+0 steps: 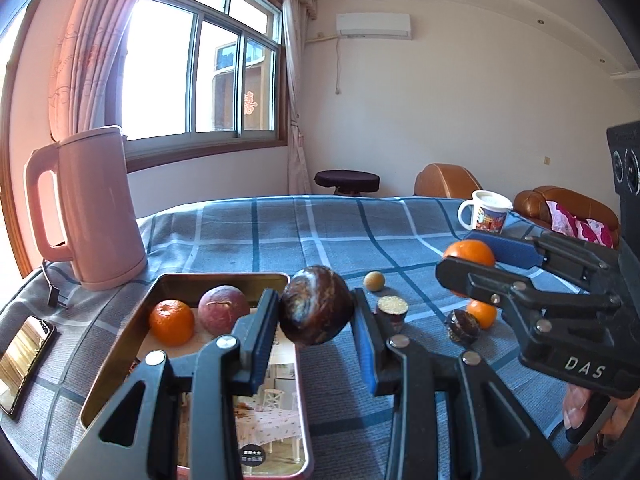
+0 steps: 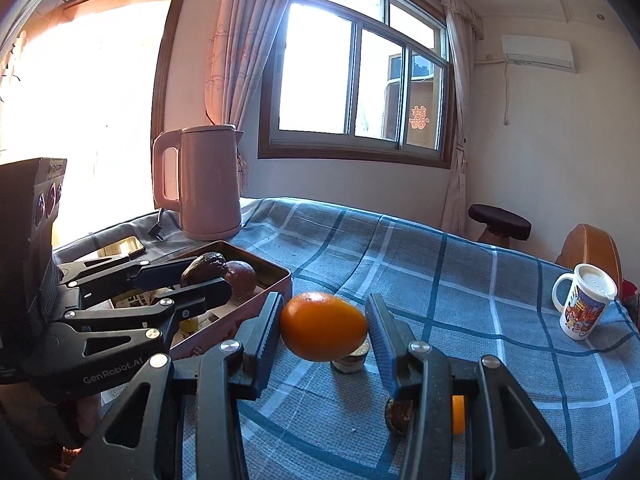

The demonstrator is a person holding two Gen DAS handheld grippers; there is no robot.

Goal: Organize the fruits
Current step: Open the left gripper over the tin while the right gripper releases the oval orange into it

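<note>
With the left claw (image 1: 316, 312) clamped on a dark fruit (image 1: 316, 306) beside the tin (image 1: 120, 344) and the right claw (image 2: 324, 328) pinching an orange (image 2: 323, 326) above the table (image 2: 460, 280), either round fruit could slip and roll off.

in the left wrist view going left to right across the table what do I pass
phone → pink kettle → orange in the tin → dark fruit in the left tool → small yellow fruit → orange in the right tool → mug
</note>
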